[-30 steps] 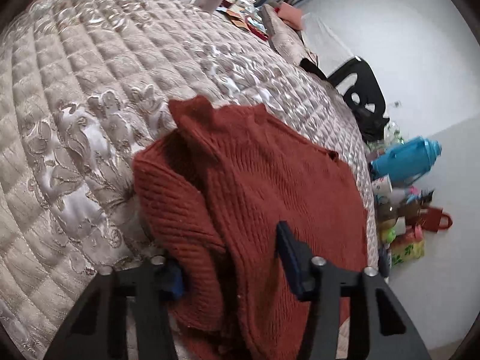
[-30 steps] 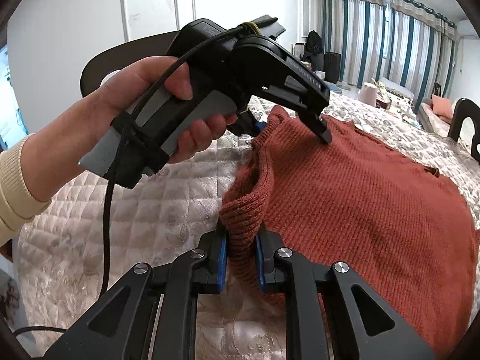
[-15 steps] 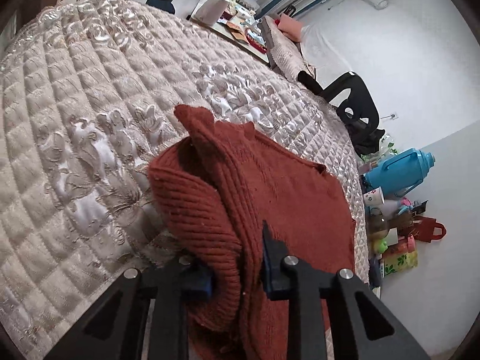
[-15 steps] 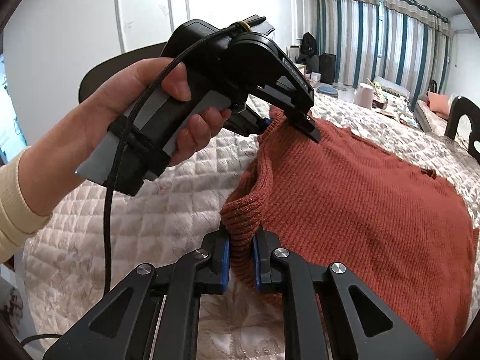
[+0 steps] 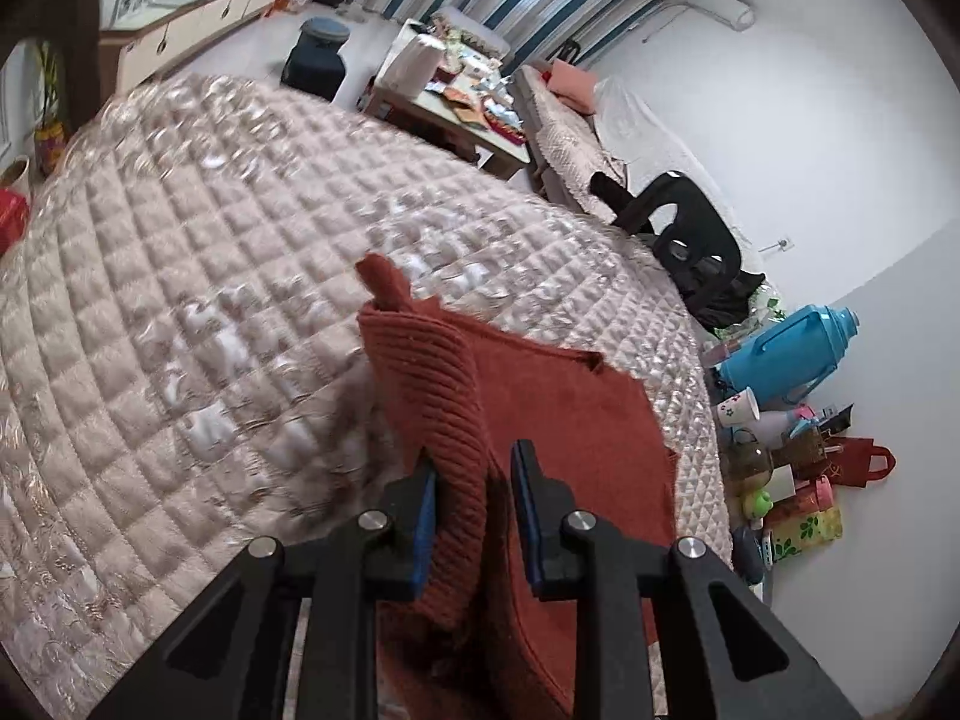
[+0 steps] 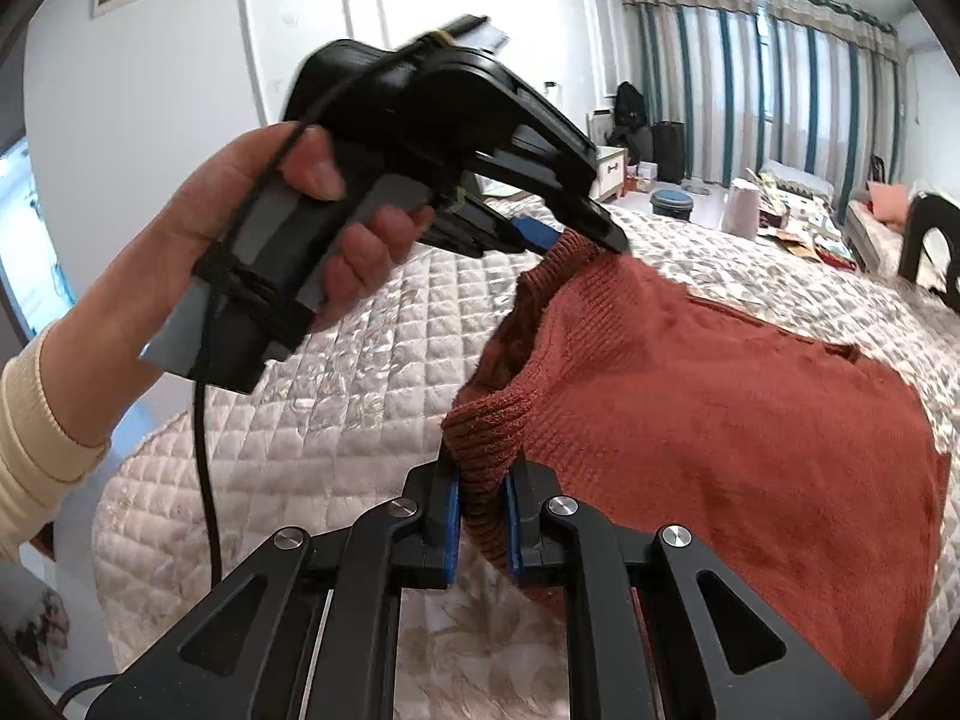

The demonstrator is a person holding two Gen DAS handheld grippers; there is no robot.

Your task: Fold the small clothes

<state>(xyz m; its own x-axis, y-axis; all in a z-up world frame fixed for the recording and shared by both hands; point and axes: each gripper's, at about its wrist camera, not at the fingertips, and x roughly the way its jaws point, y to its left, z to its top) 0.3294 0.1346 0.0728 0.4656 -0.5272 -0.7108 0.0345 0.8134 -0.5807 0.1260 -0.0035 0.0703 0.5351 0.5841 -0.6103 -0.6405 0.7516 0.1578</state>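
A rust-red knitted sweater lies on the quilted bedspread, its near ribbed hem lifted. My right gripper is shut on the ribbed hem. My left gripper is shut on another part of the same hem; in the right wrist view it is held by a hand and pinches the hem's far corner, raised above the bed. The rest of the sweater trails flat on the bedspread.
A black chair stands past the bed's far edge. A blue thermos, cups and bags sit on the floor at the right. A cluttered low table and a dark bin stand beyond the bed.
My left gripper has closed on the sweater's hem and lifted it. The hem edge is now stretched between both grippers, higher above the bed. My right gripper kept its grip.
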